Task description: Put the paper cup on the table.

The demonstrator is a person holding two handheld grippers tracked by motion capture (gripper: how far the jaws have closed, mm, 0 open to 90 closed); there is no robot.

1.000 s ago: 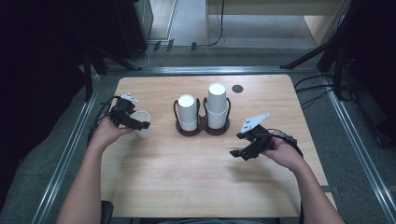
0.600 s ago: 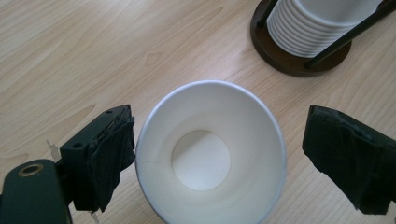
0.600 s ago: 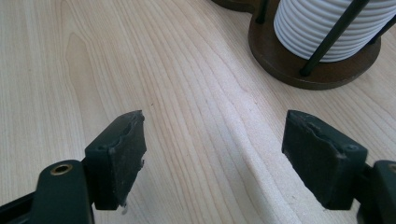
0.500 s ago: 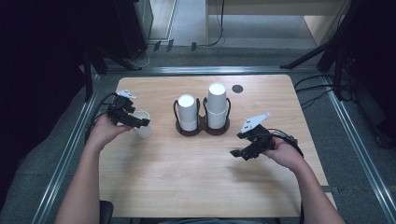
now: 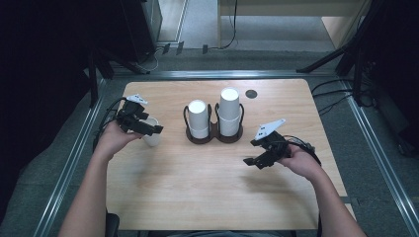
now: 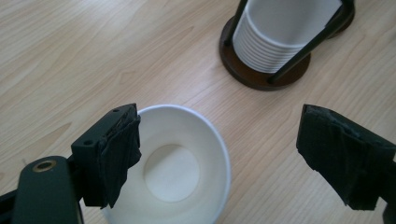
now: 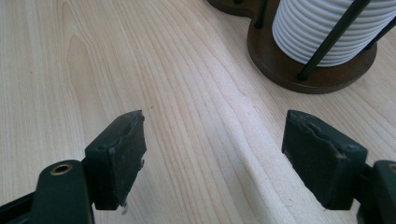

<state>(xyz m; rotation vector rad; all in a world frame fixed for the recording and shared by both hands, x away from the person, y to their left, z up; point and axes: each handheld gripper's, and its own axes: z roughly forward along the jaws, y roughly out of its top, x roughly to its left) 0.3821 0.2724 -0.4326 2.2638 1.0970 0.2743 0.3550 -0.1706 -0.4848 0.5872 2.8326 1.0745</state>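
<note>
Wooden table (image 5: 197, 187) carries two cup stacks (image 5: 199, 118), one loose cup (image 5: 152, 138); both tools, left (image 5: 148, 129) and right (image 5: 254, 157), gape wide.

A white paper cup (image 6: 180, 163) stands upright on the wooden table (image 5: 197, 197) with its open mouth facing up. It is round and empty inside, and you can see its flat white bottom. It sits near the left side of the table, apart from the two stacks of white cups (image 5: 199, 118) in the dark holder (image 5: 213, 138) in the middle.
</note>
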